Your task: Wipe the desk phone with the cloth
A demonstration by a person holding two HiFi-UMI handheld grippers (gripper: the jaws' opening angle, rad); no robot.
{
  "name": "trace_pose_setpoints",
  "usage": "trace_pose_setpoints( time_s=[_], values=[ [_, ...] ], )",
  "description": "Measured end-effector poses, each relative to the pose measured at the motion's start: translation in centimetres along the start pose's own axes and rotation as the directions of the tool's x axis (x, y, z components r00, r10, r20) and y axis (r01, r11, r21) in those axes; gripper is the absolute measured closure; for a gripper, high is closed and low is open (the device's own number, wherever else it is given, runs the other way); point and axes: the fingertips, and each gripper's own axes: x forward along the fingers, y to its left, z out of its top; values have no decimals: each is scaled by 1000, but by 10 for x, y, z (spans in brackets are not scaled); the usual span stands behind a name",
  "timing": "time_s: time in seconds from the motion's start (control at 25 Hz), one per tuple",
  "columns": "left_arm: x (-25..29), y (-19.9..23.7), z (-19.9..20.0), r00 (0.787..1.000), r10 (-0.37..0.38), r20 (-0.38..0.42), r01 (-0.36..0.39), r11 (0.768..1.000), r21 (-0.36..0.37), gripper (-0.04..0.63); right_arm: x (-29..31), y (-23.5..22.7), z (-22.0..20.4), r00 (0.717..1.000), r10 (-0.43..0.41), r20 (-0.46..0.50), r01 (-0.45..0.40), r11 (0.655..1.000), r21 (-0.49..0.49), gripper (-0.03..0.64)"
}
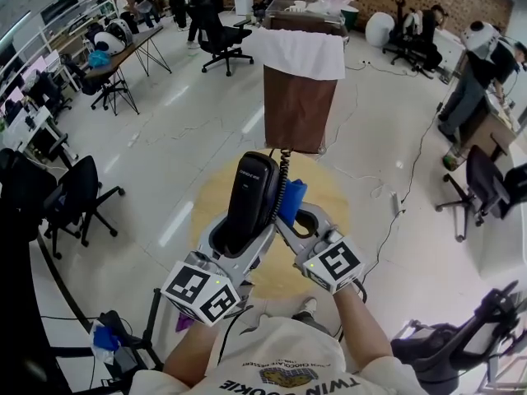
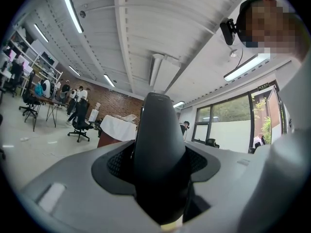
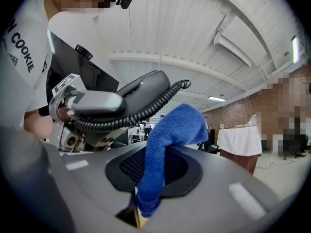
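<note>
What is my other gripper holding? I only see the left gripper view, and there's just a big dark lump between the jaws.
Observer: The right gripper has its jaws shut on a blue cloth.
Operator: And what's my dark lump?
Observer: In the head view it's a black phone handset, standing upright in the left gripper.
Operator: Is the cloth close to it?
Observer: Yes, it's right beside the handset's coiled cord, on the cord's right side. I can't tell if they touch.
</note>
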Motion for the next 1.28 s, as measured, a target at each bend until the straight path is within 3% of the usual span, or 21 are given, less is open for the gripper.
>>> trace_pose_setpoints(
  time_s=[0.76, 1.0, 1.28],
  values=[
    [18, 23, 12, 999, 19, 34, -18, 999, -27, 324, -6, 59, -37, 996, 58, -63, -52, 993, 103, 555],
    [20, 30, 9, 999, 31, 39, -29, 999, -37, 324, -7, 84, -39, 991, 116, -64, -108, 987, 117, 555],
    [23, 37, 6, 998, 44, 44, -42, 998, -51, 324, -11, 88, -40, 991, 114, -68, -104, 986, 132, 555]
  ],
)
